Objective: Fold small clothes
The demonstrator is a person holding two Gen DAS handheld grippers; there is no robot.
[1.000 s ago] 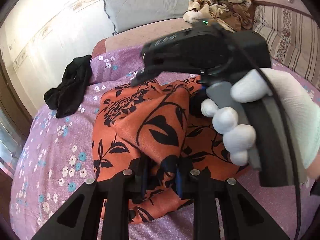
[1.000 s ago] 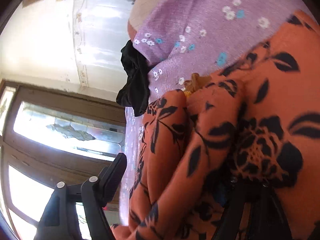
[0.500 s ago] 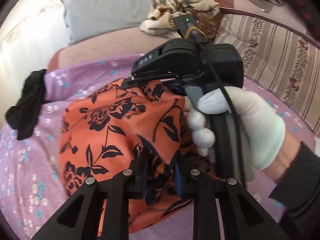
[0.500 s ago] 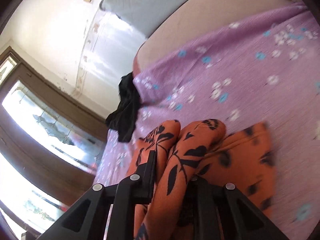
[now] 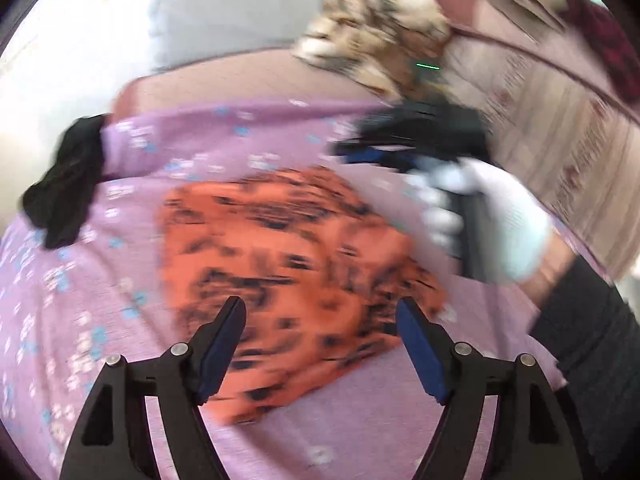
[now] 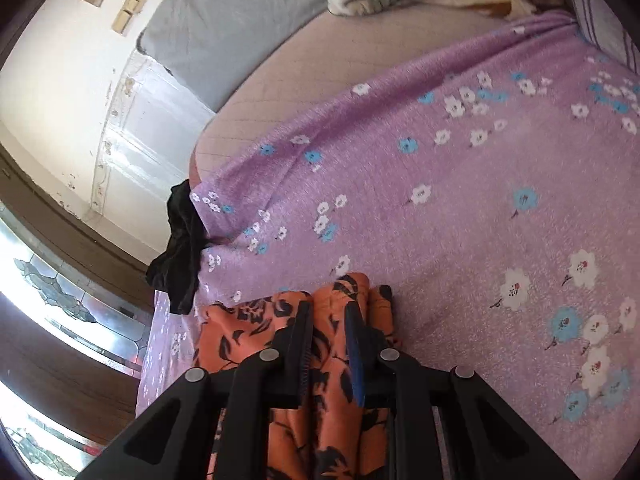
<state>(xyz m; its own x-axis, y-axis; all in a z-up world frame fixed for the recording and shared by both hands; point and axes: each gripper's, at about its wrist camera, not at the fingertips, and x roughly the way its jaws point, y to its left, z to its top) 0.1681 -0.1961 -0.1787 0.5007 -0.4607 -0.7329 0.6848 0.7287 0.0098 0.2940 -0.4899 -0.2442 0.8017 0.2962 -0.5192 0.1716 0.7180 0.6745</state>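
The left gripper (image 5: pixel 320 344) was seen with its jaws just spread wide and nothing pinched between them, the blue pads (image 5: pixel 218 346) hanging clear above the orange floral garment (image 5: pixel 288 264). That garment was shown lying in a loose, part-folded heap on the purple flowered bedsheet (image 5: pixel 80 312), its near edge under the released jaws. The right gripper (image 6: pixel 328 328) was pictured clamped on a bunched ridge of the same cloth (image 6: pixel 332 308), held at the garment's far side by a white-gloved hand (image 5: pixel 500 224) in the left wrist view, which was blurred.

The fabric was judged thin, light and limp, apt to slump and slide rather than keep a crease; no stiffness could be expected of it. A hold at a corner or along a hem, through a single layer, was thought best, since a pinch in the middle would only gather folds.

A black garment (image 6: pixel 182 248) was left at the sheet's edge, well apart, and a grey pillow (image 6: pixel 240 20) and a crumpled patterned cloth (image 5: pixel 372 40) were seen beyond.
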